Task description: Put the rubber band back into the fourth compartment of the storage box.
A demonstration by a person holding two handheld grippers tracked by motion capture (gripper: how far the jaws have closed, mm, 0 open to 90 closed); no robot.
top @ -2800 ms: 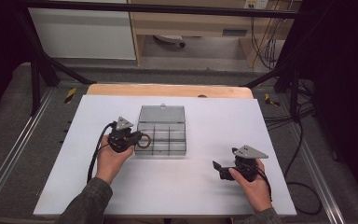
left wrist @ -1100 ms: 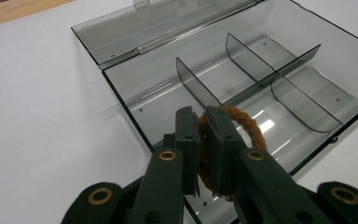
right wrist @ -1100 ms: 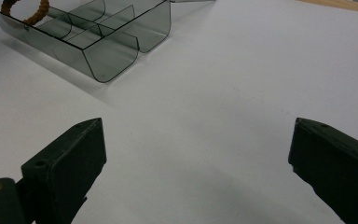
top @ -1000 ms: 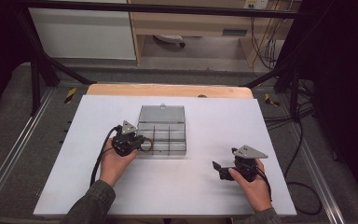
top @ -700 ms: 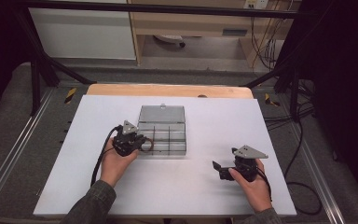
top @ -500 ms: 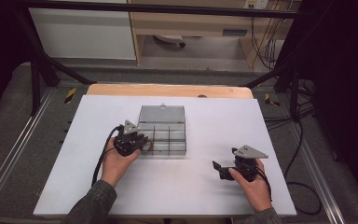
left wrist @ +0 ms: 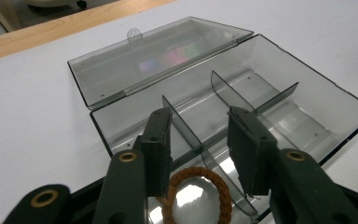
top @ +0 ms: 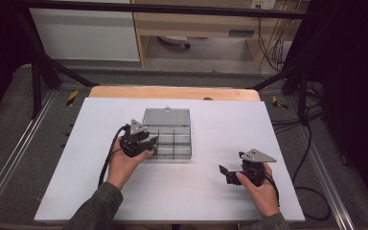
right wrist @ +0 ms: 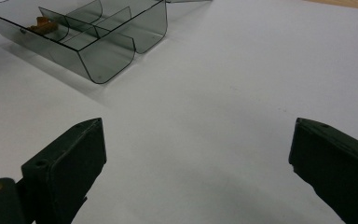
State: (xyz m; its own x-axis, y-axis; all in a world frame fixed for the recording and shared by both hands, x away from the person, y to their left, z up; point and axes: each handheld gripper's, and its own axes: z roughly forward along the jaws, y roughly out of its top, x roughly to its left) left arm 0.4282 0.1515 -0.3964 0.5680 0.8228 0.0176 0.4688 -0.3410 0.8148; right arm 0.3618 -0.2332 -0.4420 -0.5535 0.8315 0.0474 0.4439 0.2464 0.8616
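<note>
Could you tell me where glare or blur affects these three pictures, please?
Left gripper view: rainbow glare on the clear smoky plastic box's open lid, a bright reflection inside the brown braided ring, and soft, blurred near jaws. Right gripper view: black jaws blurred, box sharper. High view: white table evenly lit, surroundings dark.

Left gripper view: brown ring [left wrist: 196, 196] partly hidden behind the black jaws, cut off at the bottom edge. Right gripper view: clear box [right wrist: 81, 35] cut off along the top edge; brown item [right wrist: 41, 25] inside too small to identify.
</note>
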